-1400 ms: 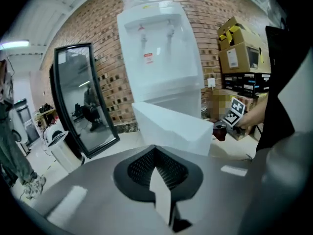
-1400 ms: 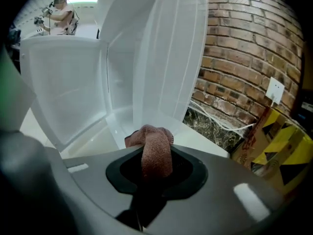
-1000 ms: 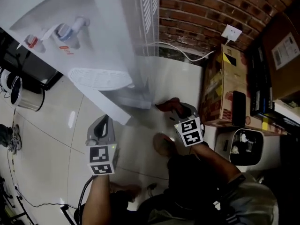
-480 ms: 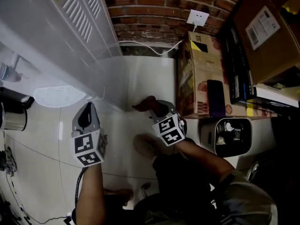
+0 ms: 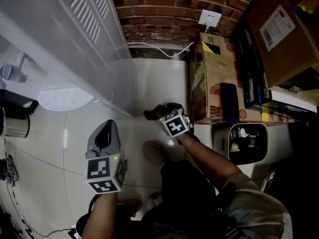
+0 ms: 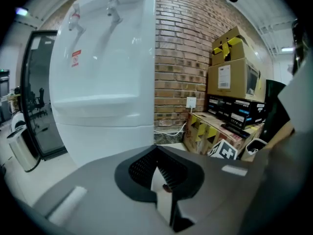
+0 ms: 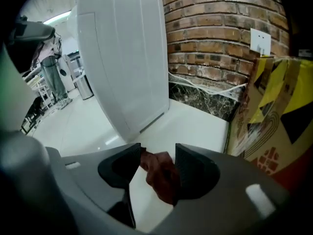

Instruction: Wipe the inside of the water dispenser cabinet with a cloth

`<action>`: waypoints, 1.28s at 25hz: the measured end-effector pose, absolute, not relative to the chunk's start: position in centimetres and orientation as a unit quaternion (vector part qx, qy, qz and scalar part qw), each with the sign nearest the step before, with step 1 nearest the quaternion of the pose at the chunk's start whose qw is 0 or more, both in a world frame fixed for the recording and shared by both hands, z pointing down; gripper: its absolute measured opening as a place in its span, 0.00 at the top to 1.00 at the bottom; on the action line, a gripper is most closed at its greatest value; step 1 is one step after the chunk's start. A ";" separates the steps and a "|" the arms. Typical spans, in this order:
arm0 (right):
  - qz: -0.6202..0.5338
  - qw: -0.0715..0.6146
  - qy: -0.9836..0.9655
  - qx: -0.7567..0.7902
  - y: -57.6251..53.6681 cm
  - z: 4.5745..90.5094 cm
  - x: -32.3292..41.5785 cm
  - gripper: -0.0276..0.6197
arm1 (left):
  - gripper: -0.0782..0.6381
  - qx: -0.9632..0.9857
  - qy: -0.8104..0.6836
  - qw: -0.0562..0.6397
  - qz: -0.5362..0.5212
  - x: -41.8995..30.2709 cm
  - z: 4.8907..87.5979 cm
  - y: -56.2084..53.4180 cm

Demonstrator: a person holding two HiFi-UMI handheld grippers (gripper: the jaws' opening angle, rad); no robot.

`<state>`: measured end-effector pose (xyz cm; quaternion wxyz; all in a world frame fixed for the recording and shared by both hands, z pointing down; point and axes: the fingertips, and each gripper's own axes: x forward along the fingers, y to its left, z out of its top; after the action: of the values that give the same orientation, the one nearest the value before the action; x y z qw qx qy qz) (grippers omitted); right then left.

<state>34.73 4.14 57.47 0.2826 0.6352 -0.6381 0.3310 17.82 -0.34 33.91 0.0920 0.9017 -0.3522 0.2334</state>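
Cloth (image 7: 161, 176): reddish-brown and bunched, between the jaws of your right gripper (image 7: 158, 148). Those jaws have just been opening and now stand wide apart. The cloth leans on the jaw at the right of that gripper's view and comes close to the other only at its top corner. No squeeze on it that you can see.

Position: in the head view your right gripper is low over the pale tiled floor (image 5: 149, 81), angled down. It sits between the white water dispenser (image 5: 75, 39) and the cardboard box (image 5: 207, 83). The cloth pokes out of the jaws toward the dispenser's foot, outside the machine and clear of its side panel. Whether it touches the tiles cannot be told.

Your left gripper (image 6: 157, 153): jaws closed together, nothing between them. You hold it out apart from the right one, on the side of the dispenser's front. Its own view shows two taps high up on the white front. The round drip tray (image 5: 64, 97) lies just beyond its tip in the head view.

Surroundings: brick wall (image 5: 159, 4) behind, with a white socket (image 5: 210, 18) on it. A white cable (image 5: 159, 50) runs along the wall's base. A small white bin (image 5: 247, 144) stands beside your right forearm.
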 end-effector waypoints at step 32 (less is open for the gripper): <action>0.102 0.060 -0.707 0.697 9.9 25.1 31.1 0.94 | 0.90 0.930 -0.340 0.043 0.133 20.6 23.2 6.0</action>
<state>31.10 9.95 25.13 0.0598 0.6974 -0.7069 0.1021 20.56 5.98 23.18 0.0429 0.9301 -0.3396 0.1334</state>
